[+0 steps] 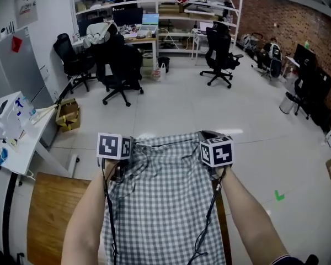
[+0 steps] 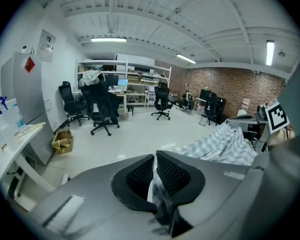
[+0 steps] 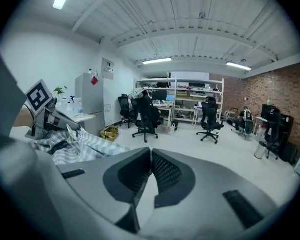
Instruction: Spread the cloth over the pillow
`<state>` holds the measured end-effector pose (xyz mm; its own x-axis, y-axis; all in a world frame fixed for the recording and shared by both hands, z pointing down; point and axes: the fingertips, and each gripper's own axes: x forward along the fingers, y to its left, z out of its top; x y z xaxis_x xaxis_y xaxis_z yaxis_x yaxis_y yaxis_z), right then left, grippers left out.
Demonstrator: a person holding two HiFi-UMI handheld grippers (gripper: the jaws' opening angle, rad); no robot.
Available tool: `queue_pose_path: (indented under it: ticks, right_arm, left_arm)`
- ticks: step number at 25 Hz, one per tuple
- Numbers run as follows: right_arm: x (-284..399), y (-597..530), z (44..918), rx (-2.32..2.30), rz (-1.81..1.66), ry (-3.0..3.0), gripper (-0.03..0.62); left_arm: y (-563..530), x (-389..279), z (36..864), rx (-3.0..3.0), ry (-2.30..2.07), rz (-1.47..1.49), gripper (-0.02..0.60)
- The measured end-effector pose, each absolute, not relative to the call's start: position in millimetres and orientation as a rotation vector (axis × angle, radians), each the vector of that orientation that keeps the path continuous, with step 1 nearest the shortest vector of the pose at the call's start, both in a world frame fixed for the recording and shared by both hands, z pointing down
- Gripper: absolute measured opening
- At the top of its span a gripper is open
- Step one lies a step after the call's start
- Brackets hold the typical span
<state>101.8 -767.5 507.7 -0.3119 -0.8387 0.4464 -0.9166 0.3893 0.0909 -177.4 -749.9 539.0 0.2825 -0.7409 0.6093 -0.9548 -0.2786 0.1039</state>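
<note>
A grey-and-white checked cloth (image 1: 165, 203) hangs spread between my two grippers, held up in front of me, and drapes down toward the bottom of the head view. My left gripper (image 1: 128, 143) is shut on the cloth's upper left corner; in the left gripper view (image 2: 155, 156) a fold of it shows pinched between the pads, and the rest of the cloth (image 2: 225, 144) trails right. My right gripper (image 1: 206, 135) is shut on the cloth's upper right corner, its jaws (image 3: 150, 151) pressed together, with the cloth (image 3: 75, 146) bunched at its left. No pillow shows; the cloth covers whatever lies below.
A wooden table top (image 1: 49, 214) lies at lower left, partly under the cloth. A white table (image 1: 11, 142) with bottles stands at far left, with a cardboard box (image 1: 69, 115) beyond it. Black office chairs (image 1: 118, 70) and shelving stand across the pale floor.
</note>
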Motion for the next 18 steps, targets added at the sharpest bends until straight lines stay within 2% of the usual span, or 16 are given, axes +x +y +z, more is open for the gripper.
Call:
queue_pose_path:
  ticks: [6, 14, 18]
  right_arm:
    - [111.4, -773.9, 572.7, 1.43, 0.286, -2.126, 0.028]
    - [119.3, -773.6, 609.4, 1.364, 0.318, -2.042, 0.026]
    - [123.2, -771.2, 622.9, 1.352, 0.338, -2.003, 0.026]
  left_arm:
    - [-756.9, -168.3, 596.0, 2.077, -1.447, 0.719, 0.023]
    - [-756.2, -161.0, 625.6, 2.077, -1.352, 0.748, 0.026]
    - [-762.9, -190.9, 612.3, 2.028, -1.467, 0.651, 0.064]
